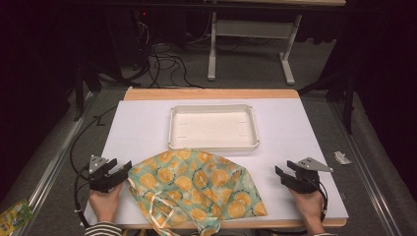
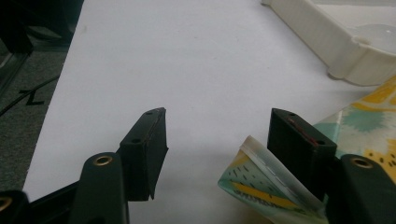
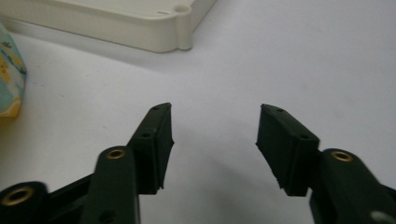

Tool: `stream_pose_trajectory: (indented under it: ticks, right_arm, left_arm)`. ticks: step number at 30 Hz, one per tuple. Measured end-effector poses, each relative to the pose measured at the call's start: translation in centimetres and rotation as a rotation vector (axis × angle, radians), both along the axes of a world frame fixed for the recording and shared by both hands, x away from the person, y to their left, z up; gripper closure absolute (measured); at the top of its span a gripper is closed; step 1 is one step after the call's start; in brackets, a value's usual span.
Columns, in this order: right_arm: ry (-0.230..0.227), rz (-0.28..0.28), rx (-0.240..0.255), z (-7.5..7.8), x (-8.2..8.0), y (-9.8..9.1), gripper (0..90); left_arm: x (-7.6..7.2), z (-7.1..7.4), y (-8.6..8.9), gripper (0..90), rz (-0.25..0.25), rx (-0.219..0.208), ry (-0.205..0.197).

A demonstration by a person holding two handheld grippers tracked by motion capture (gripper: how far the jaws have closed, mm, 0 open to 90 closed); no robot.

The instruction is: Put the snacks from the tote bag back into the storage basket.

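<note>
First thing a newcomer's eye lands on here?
The orange-slice patterned cloth bag, crumpled at the near edge of the white table, its handle hanging over the front. Behind it lies a shallow cream tray. The left gripper sits open at the bag's left edge, the right gripper open over bare table.

1. The tray (image 1: 213, 127) sits on the table (image 1: 137, 123), at its middle toward the far edge.
2. The cloth bag (image 1: 196, 184) lies in front of the tray, touching its near rim.
3. The left gripper (image 1: 118, 173) is at the bag's left edge; the right gripper (image 1: 284, 173) is well apart to its right.
</note>
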State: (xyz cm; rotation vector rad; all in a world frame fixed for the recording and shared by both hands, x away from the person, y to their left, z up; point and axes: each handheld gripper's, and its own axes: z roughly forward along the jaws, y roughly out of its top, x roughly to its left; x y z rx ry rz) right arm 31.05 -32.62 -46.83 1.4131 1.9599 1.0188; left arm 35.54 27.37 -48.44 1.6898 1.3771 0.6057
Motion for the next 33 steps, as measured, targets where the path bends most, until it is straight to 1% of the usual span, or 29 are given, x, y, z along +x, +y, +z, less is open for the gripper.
stream_pose_trajectory:
  ticks: [1,2,4,5,6,7,8,10,13,14,16,19,20,21,22,23,25,26,31,33]
  right_arm:
    - [0.000,0.000,0.000,0.0,0.0,0.0,48.9]
    - [-0.016,0.000,-0.004,0.1,-0.2,0.1,51.3]
    - [-0.017,-0.002,-0.042,0.3,-0.6,0.6,56.1]
    - [-0.017,-0.002,-0.042,0.3,-0.6,0.6,56.1]
    - [-0.015,0.018,-0.041,0.3,-0.6,0.8,58.0]
    - [-0.015,0.018,-0.041,0.3,-0.6,0.8,58.0]
    - [-0.014,0.026,-0.017,0.5,-0.6,0.9,59.3]
    - [-0.015,0.032,-0.008,0.6,-0.6,0.9,59.4]
    - [-0.021,0.063,0.022,1.0,-0.9,1.4,59.6]
    - [-0.029,0.084,0.048,1.3,-1.1,1.8,59.5]
    - [-0.026,0.091,0.052,1.4,-1.2,1.9,59.4]
    - [-0.035,0.116,0.058,2.1,-1.7,2.6,58.9]
    - [-0.047,0.132,0.053,2.4,-1.9,3.0,57.7]
    - [-0.047,0.132,0.053,2.4,-1.9,3.0,57.7]
    - [-0.058,0.138,0.030,2.6,-2.0,3.3,57.4]
    - [-0.065,0.158,0.002,2.9,-2.3,3.9,57.3]
    - [-0.063,0.168,0.005,3.0,-2.4,4.1,57.3]
    - [-0.057,0.178,0.016,3.1,-2.5,4.3,57.3]
    - [-0.075,0.223,0.030,3.9,-2.9,5.3,57.1]
    - [-0.076,0.228,0.027,4.0,-3.0,5.4,57.1]
  left_arm:
    - [0.0,0.0,0.0,38.1,0.000,0.000,0.000]
    - [0.0,0.0,0.0,38.1,0.001,0.000,-0.001]
    - [0.0,0.0,0.0,38.1,0.000,0.004,0.001]
    - [0.0,0.0,0.0,38.1,0.000,0.004,0.001]
    - [0.0,0.0,0.0,38.0,-0.003,0.003,-0.001]
    - [0.0,0.0,0.0,38.0,-0.003,0.003,-0.001]
    - [0.0,0.0,0.0,38.0,-0.005,0.002,-0.003]
    - [0.0,0.0,0.0,37.9,-0.006,0.002,-0.003]
    - [-0.1,0.0,-0.1,37.9,-0.006,0.002,-0.004]
    - [0.0,0.0,0.0,37.6,-0.007,0.002,-0.002]
    - [0.0,0.0,0.0,37.6,-0.008,0.001,-0.004]
    - [-0.1,0.0,0.0,37.6,-0.008,0.002,-0.005]
    - [-0.1,0.0,0.0,37.7,-0.008,0.002,-0.004]
    - [0.0,0.0,0.0,37.7,-0.009,0.001,-0.003]
    - [0.0,0.0,0.0,37.9,-0.009,0.002,-0.002]
    - [0.0,0.0,0.0,38.3,-0.008,0.001,-0.002]
    - [0.0,0.0,0.0,38.3,-0.009,0.002,-0.003]
    - [0.0,0.0,0.0,38.3,-0.009,0.002,-0.003]
    - [0.0,0.0,-0.1,38.3,-0.007,0.006,-0.001]
    - [0.0,0.0,-0.1,38.3,-0.006,0.007,-0.001]
